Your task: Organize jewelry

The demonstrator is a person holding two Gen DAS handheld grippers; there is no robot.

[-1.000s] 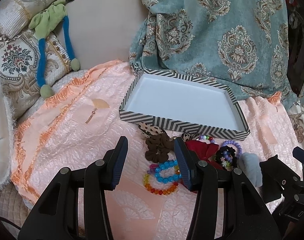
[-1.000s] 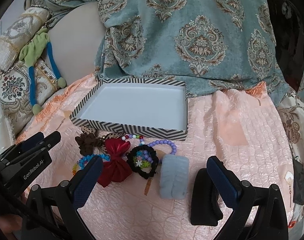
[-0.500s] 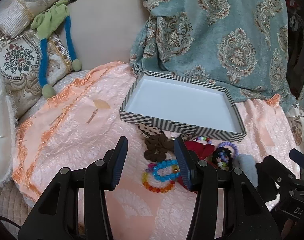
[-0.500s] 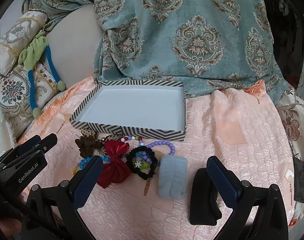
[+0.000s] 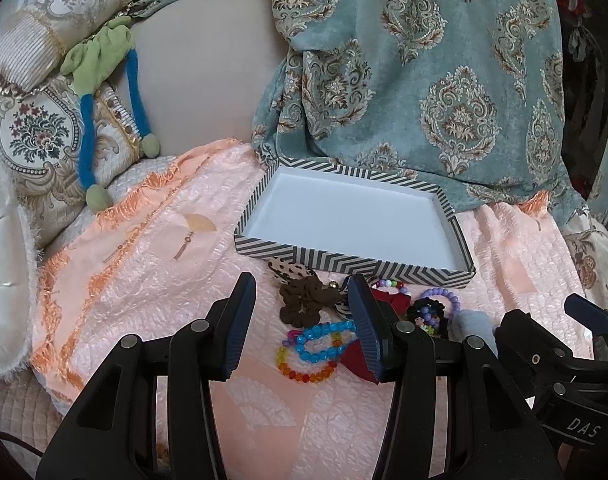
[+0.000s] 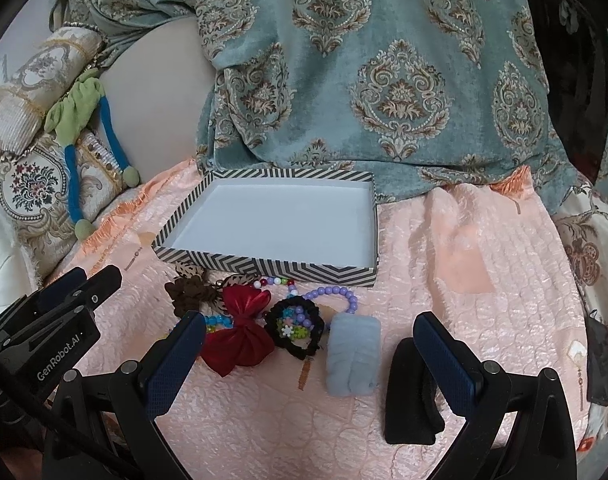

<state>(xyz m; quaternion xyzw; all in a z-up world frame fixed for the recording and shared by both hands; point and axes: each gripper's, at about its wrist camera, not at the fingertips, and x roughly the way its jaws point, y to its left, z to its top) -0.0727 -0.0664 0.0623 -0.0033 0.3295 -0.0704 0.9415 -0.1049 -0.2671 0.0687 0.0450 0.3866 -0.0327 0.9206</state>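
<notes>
Both tongs hang released and empty above the pink quilt (image 6: 463, 248): the left tongs (image 5: 300, 320) over the blue bead bracelet (image 5: 323, 334) and brown scrunchie (image 5: 304, 300), the right tongs (image 6: 307, 356) over the pale blue hair clip (image 6: 353, 356), red bow (image 6: 240, 332) and black beaded scrunchie (image 6: 296, 322). All the pieces lie just near of the striped tray (image 6: 264, 266), which holds nothing, so sorting looks barely begun. Next, either pair must drop and close on one piece. Readable lettering: "GenRobot.AI" on the left tool, "DAS" on the right.
</notes>
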